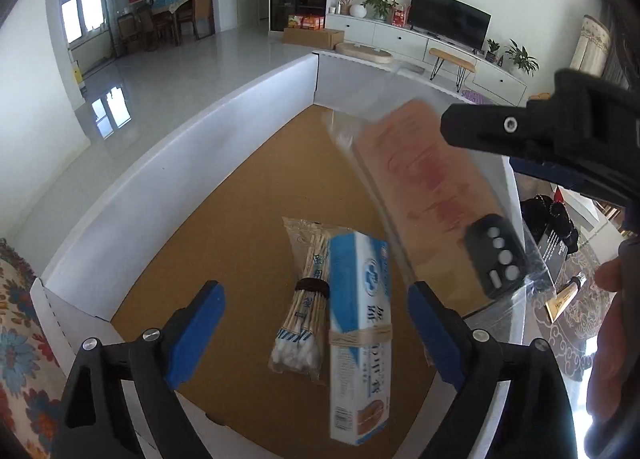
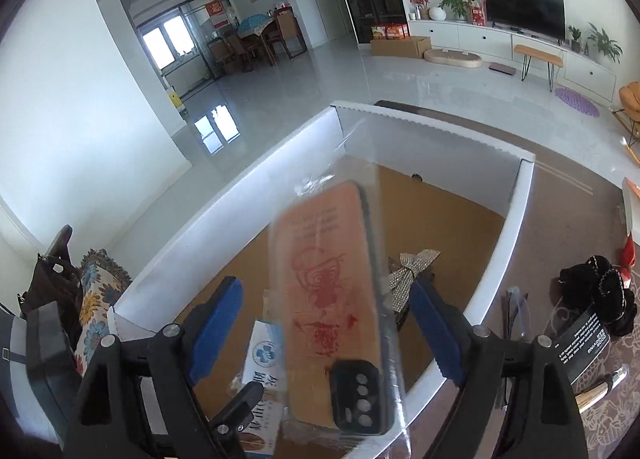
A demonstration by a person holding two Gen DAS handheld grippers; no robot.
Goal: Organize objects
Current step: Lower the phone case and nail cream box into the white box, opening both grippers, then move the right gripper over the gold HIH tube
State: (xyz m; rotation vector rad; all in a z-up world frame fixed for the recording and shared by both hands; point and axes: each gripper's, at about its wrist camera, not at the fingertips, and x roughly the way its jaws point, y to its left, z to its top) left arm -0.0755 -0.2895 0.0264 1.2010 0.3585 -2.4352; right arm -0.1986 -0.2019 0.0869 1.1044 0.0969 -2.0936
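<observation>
So the white box (image 1: pixel 224 131) with the brown cardboard floor is clearly the drop-off spot here, and a couple of things already sit in it: a bag of cotton swabs (image 1: pixel 300 311) and a blue-and-white carton (image 1: pixel 360 335) lying side by side, touching, toward the near edge of the box. The left gripper (image 1: pixel 316 335) hangs right above those two with its jaws spread wide and nothing between the pads, so it looks released. The orange phone case (image 2: pixel 332 311), sealed in a clear sleeve, is blurred and up over the box near its right wall, between the right gripper's (image 2: pixel 326 329) jaws in the right wrist view. Those jaws stand wide too and I don't see the pads pressing on it, so my guess is it's dropping in. There's also a sparkly bow (image 2: pixel 412 265) further back by the right wall. Loose clutter outside that wall presumably comes next.
</observation>
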